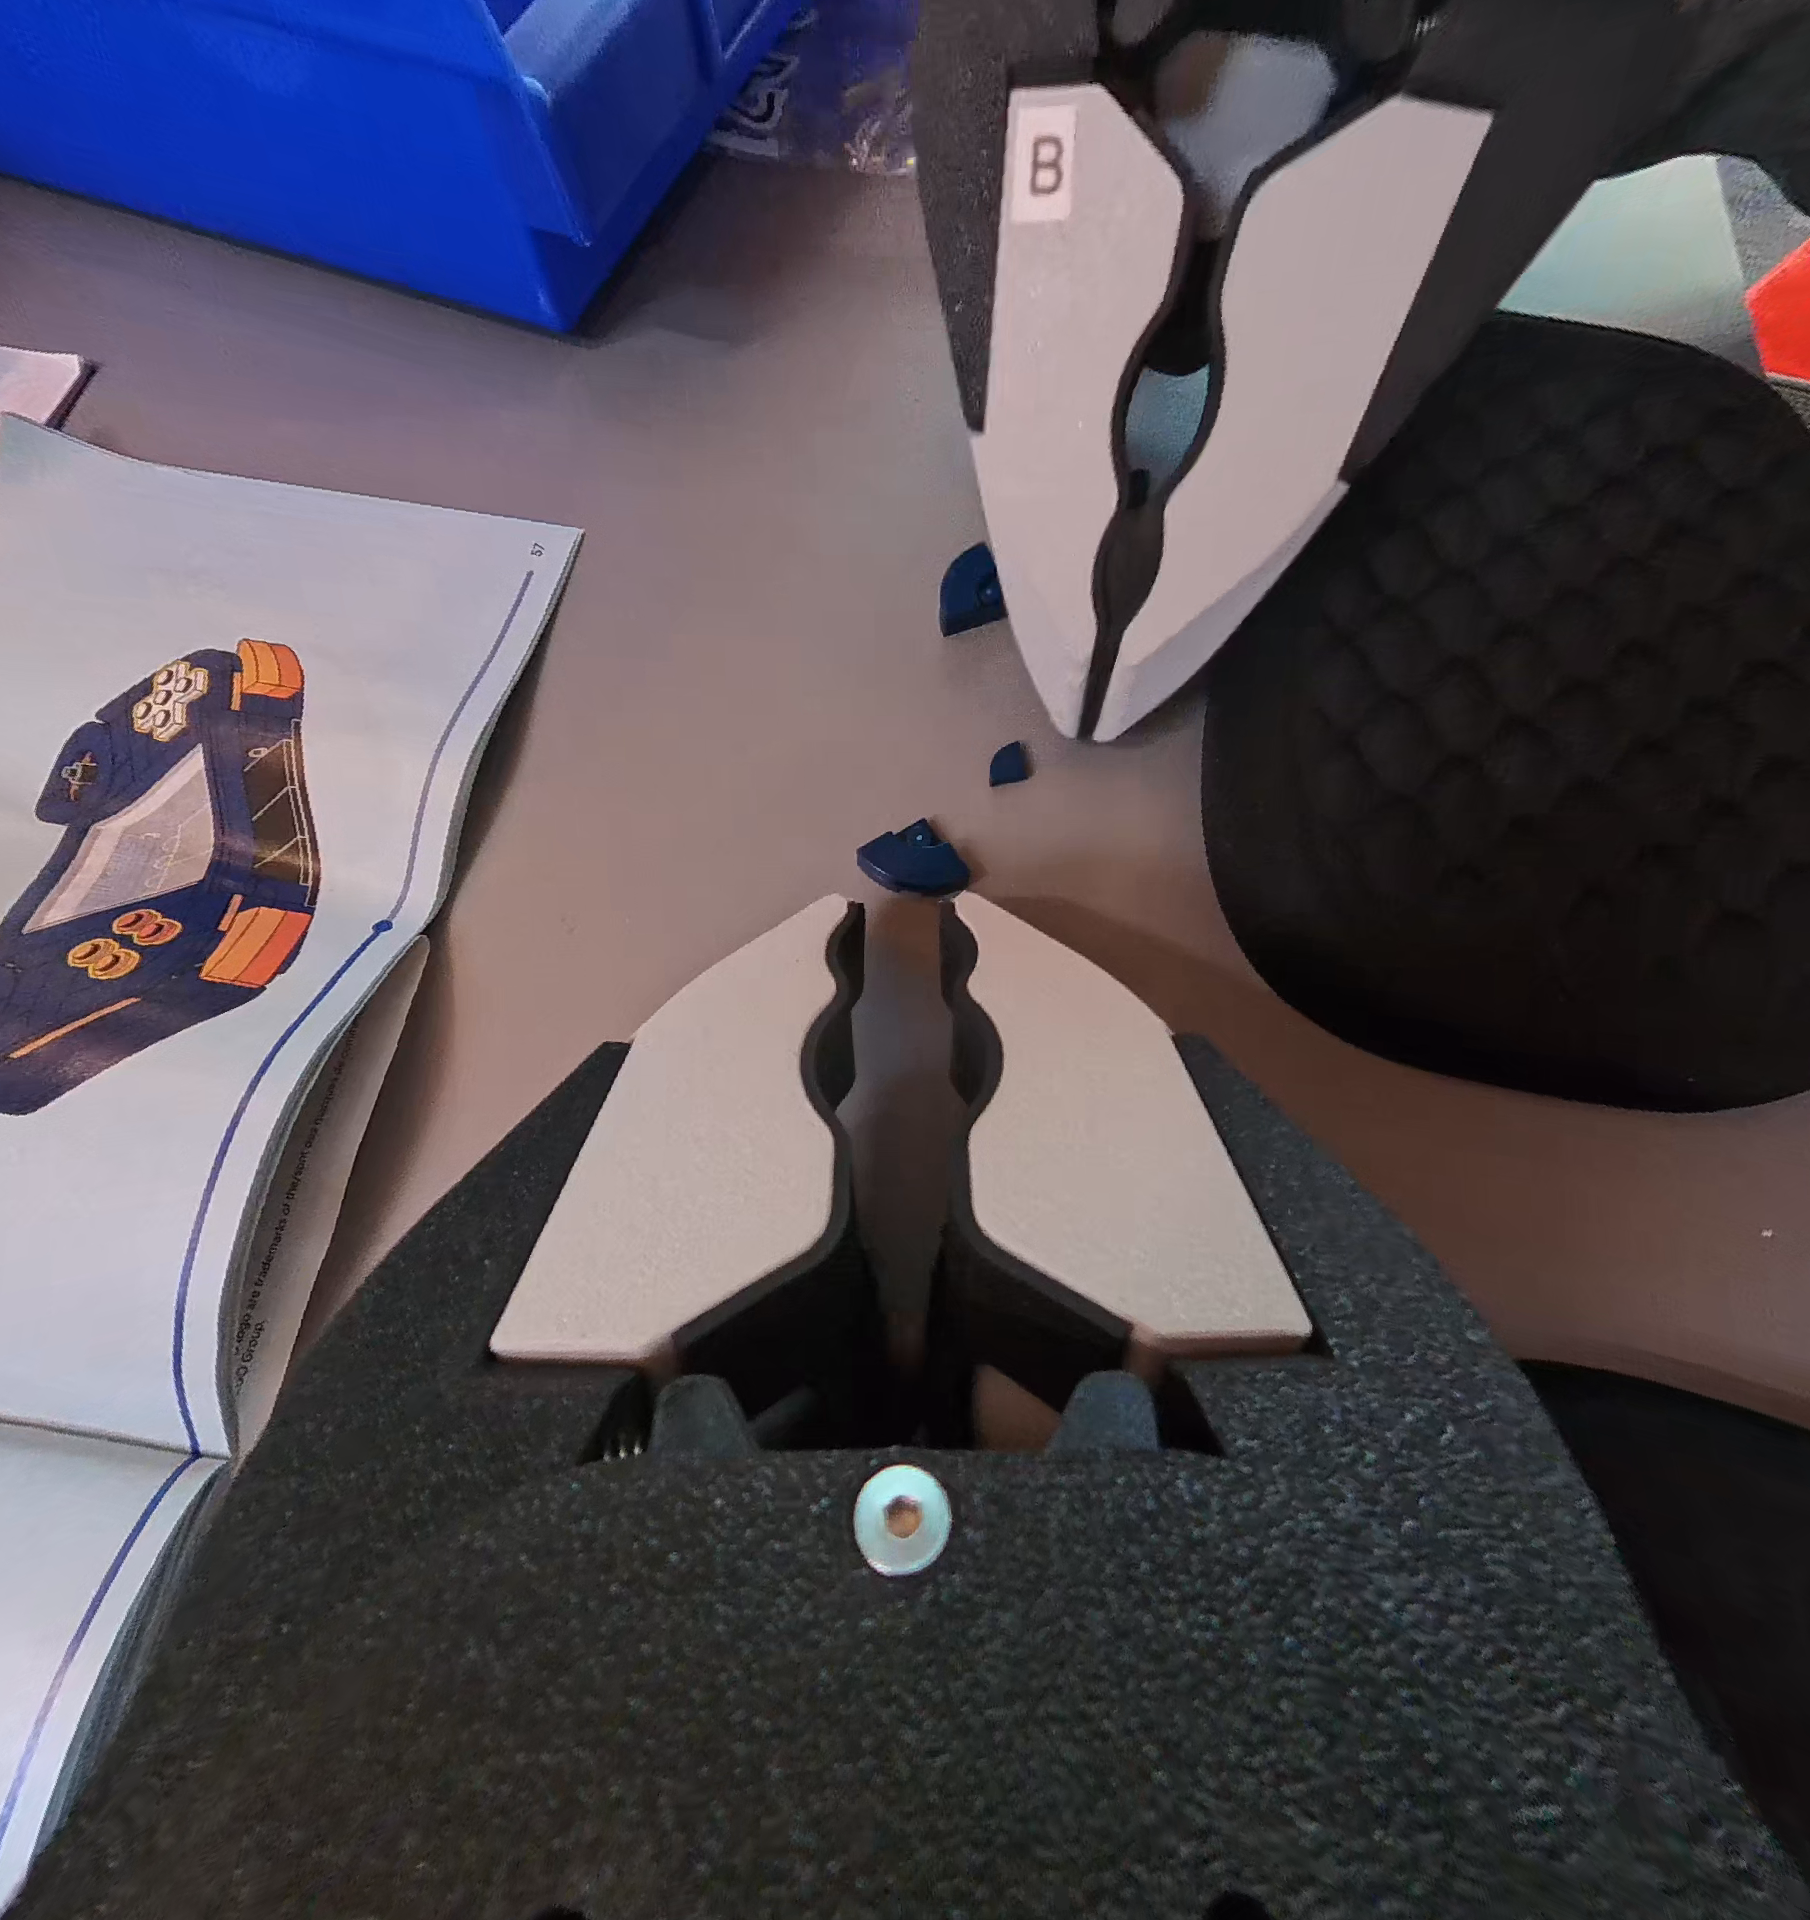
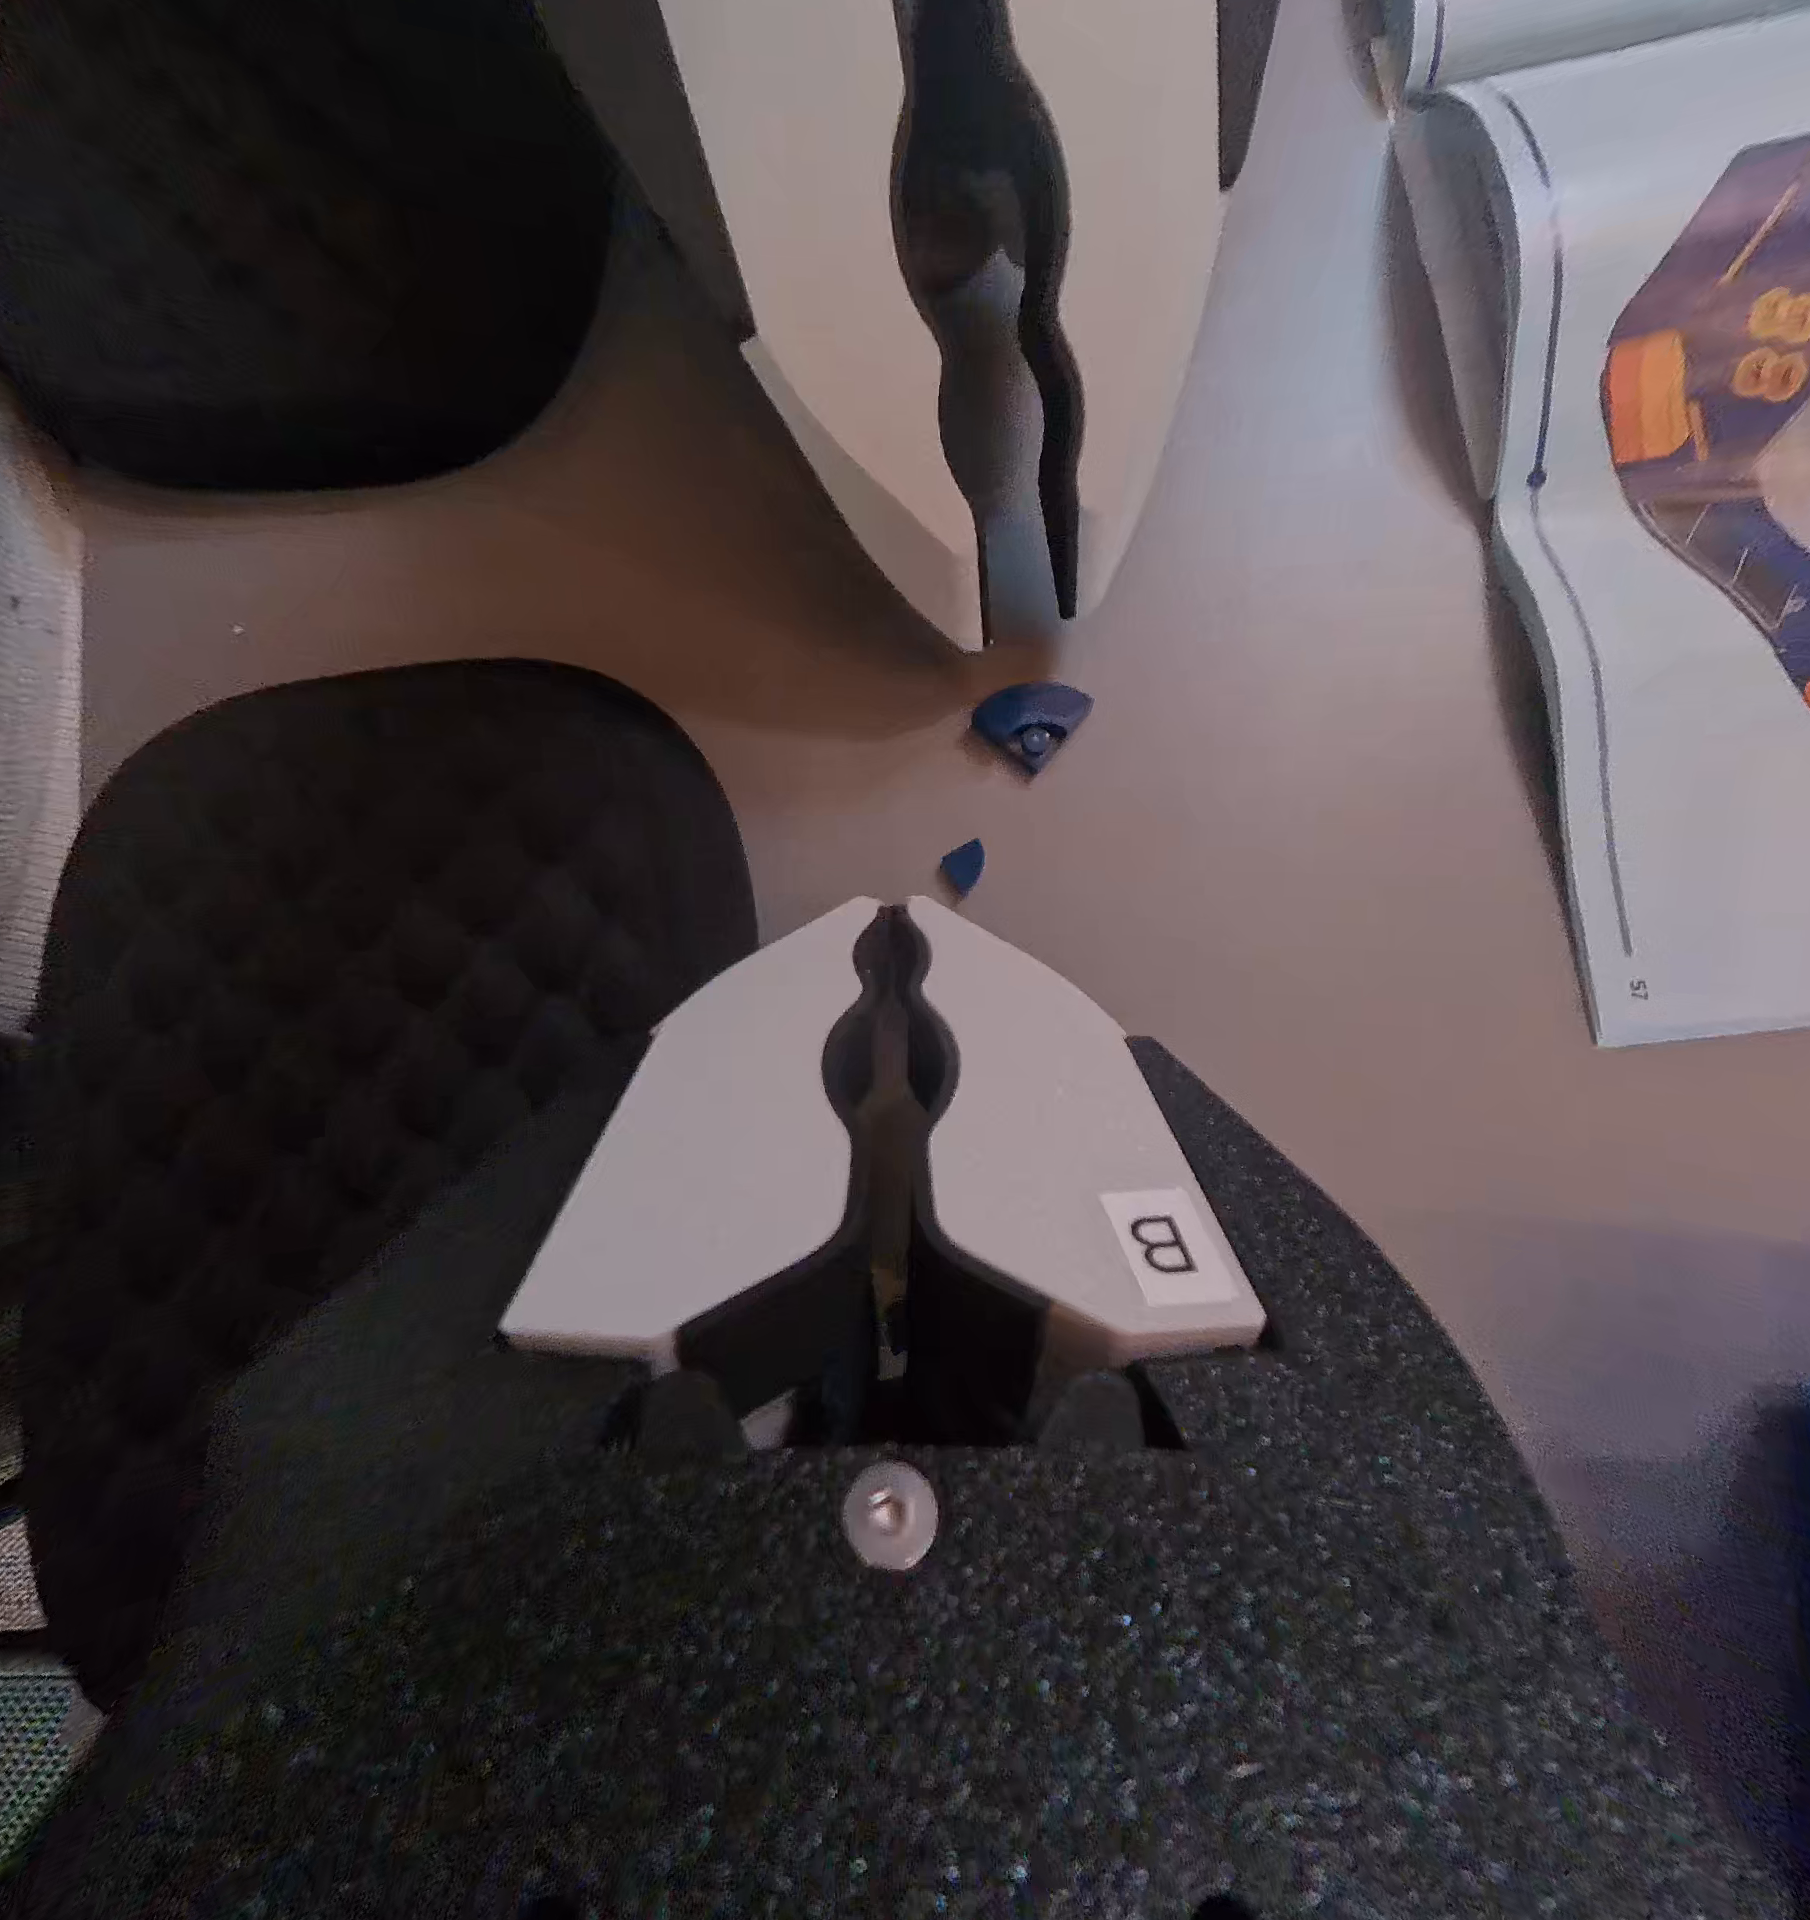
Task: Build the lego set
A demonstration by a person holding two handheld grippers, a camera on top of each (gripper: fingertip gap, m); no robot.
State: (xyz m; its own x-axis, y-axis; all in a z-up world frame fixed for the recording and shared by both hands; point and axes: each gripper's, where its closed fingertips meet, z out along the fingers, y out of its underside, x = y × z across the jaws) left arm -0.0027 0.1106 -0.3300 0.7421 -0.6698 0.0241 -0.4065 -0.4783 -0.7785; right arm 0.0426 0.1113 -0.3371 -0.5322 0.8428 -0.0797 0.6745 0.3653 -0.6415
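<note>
Three small dark blue rounded lego pieces lie on the grey table (image 1: 724, 520). The largest piece (image 1: 913, 860) sits just in front of my left gripper (image 1: 901, 906), which is slightly open and empty; it also shows in the right wrist view (image 2: 1031, 722). A tiny piece (image 1: 1007, 764) lies between the two grippers and right by the tips of my right gripper (image 2: 896, 906), where it shows too (image 2: 963, 864). My right gripper is shut and points down at the table (image 1: 1093, 727). A third piece (image 1: 972, 590) is half hidden behind it.
An open instruction booklet (image 1: 205, 831) lies to the left, also in the right wrist view (image 2: 1659, 520). A blue bin (image 1: 309, 135) stands at the back left. A black quilted chair seat (image 1: 1555, 727) sits past the table's curved edge on the right. Some 5 centimeters of space lies between my two pairs of fingers.
</note>
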